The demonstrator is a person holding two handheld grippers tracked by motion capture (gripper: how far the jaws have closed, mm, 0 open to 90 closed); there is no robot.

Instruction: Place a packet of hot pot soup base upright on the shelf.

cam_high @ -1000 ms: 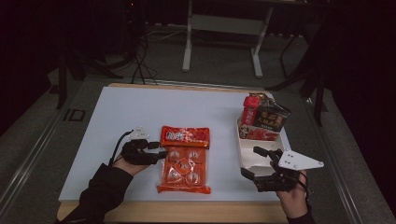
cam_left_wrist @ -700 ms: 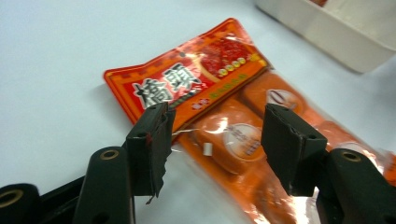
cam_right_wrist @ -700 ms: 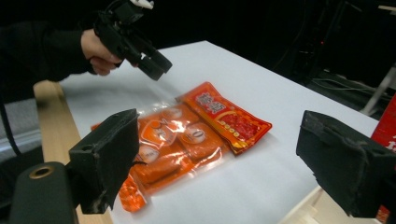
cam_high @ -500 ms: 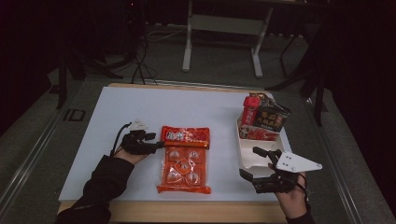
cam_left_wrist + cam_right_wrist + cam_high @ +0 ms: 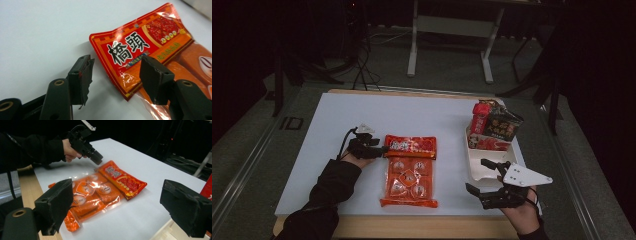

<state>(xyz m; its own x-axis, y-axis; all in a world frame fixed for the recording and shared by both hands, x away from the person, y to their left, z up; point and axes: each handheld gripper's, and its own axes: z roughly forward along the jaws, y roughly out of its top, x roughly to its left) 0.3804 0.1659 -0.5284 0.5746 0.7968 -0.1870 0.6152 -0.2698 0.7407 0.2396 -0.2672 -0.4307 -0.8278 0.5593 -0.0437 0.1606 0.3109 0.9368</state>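
An orange-red snack pack with a red printed header lies flat in the middle of the white table top. My left gripper is at the header's left corner. In the left gripper view the pack's corner lies between the jaws of my left gripper, which stand apart: one hangs over the header, the other over bare table. My right gripper hovers open near the front right, and my right gripper has nothing between its jaws; the pack lies beyond.
A white tray stands at the right, with a red packet and a dark packet upright at its far end. The wooden front edge runs below the pack. A metal frame stands behind the table.
My left gripper has moved away from the person along the pack's left edge and lower, reaching the red header's corner. The right gripper and the pack have stayed put.
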